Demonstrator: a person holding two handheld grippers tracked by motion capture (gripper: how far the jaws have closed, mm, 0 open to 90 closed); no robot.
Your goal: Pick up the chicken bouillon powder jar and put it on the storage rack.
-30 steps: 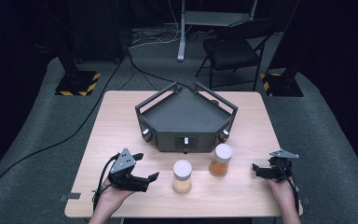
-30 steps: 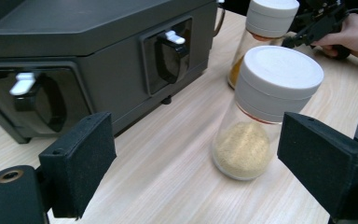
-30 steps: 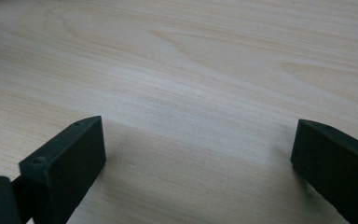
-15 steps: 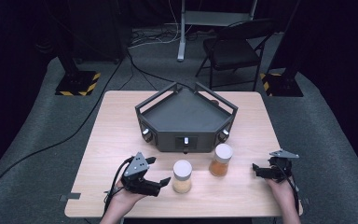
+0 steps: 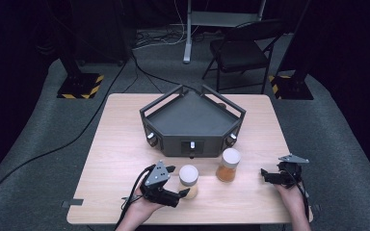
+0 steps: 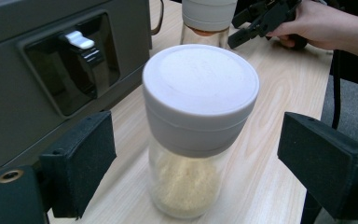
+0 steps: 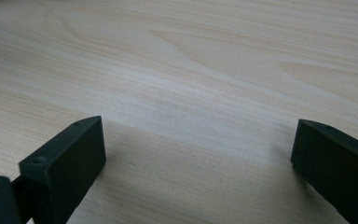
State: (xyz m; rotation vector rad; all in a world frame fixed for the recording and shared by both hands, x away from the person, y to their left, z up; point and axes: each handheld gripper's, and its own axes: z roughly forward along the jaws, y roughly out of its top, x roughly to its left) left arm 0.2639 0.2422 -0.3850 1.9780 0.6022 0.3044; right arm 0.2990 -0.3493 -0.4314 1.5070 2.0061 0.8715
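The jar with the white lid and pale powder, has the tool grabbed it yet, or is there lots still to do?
Not grabbed yet. Done so far: the left tool is lined up with the clear jar with the white lid and pale powder standing between its open jaws, pads apart from the glass. In hand: closing in on it. Left: squeezing and lifting. The orange-powder jar stands untouched; the right tool rests open on the wooden table.
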